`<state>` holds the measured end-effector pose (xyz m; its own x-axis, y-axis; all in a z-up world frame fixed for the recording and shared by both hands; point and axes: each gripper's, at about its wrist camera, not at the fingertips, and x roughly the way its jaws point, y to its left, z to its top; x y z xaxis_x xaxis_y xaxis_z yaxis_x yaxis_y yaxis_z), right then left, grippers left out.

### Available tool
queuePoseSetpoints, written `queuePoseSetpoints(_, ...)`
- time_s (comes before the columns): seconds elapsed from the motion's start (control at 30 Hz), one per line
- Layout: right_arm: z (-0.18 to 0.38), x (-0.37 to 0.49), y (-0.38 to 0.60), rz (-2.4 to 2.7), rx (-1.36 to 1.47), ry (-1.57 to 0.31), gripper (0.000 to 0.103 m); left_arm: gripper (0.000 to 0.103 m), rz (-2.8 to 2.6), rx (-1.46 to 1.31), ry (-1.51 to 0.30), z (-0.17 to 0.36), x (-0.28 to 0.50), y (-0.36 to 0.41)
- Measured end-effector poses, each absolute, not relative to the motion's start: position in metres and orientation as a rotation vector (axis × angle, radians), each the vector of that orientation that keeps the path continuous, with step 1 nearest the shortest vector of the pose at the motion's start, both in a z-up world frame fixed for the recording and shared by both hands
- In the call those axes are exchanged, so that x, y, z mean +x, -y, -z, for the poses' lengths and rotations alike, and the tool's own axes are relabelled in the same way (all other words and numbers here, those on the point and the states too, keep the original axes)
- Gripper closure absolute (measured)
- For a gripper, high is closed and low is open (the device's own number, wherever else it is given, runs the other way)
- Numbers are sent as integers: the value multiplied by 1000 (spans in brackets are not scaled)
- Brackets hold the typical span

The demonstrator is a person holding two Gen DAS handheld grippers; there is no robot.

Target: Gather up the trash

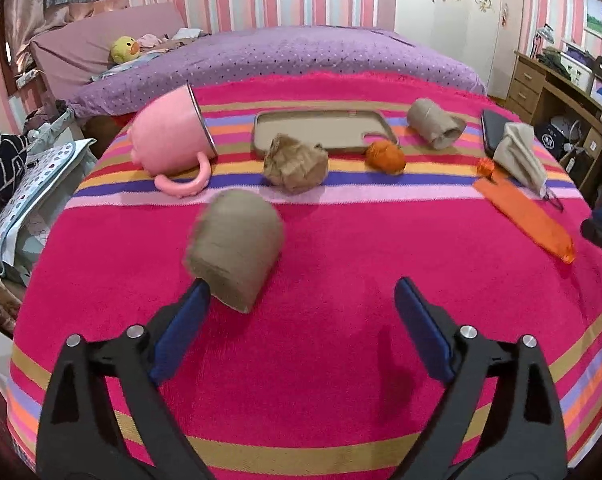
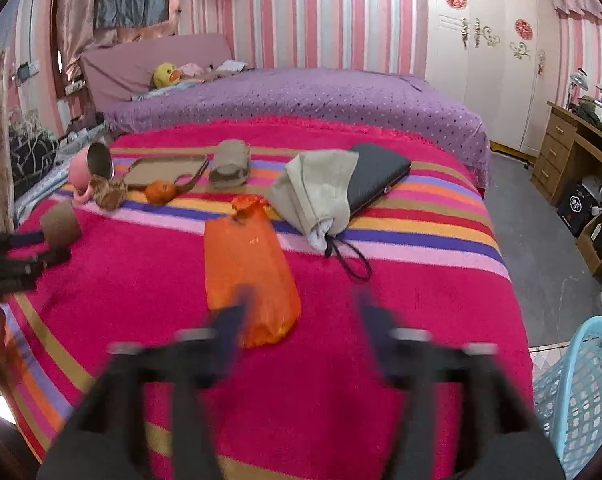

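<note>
Between the wide-apart blue pads of the left tongs (image 1: 303, 300): only pink striped blanket (image 1: 341, 248), with the soft brown paper roll (image 1: 235, 246) just touching the left pad, so could get bumped and roll away. Blurry right tongs (image 2: 301, 312), apart too, near the flat orange plastic bag (image 2: 249, 264); could slip. Only from the right: light blue basket (image 2: 581, 392) beside the bed.

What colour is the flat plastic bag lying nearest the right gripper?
Orange bag; clearest in the right wrist view.
</note>
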<state>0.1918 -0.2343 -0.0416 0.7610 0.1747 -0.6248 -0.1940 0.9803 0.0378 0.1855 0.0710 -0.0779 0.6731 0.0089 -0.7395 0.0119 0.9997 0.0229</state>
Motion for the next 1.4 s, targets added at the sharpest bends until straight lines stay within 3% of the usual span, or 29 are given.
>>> queuePoseSetpoints(0.37,49,198,225,-174,-74,-695,18,6,-50,4,-808,69,185,-108)
queuePoseSetpoints(0.93,53,205,210,-206,-66,-726,16,8,-89,-95,-861,84,225,-132)
queuePoseSetpoints(1.03,55,207,204,-217,-80,-736,16,21,-68,-100,-871,86,229,-130)
queuePoseSetpoints(1.17,59,214,194,-240,-103,-761,16,50,-31,-47,-871,84,225,-113)
queuePoseSetpoints(1.27,68,222,191,-242,-105,-811,21,52,-39,-48,-868,83,221,-109)
queuePoseSetpoints(1.33,73,226,191,-274,-82,-839,32,52,-29,-69,-868,82,219,-107)
queuePoseSetpoints(1.4,73,224,193,-289,-63,-834,50,53,-24,-75,-869,81,217,-104)
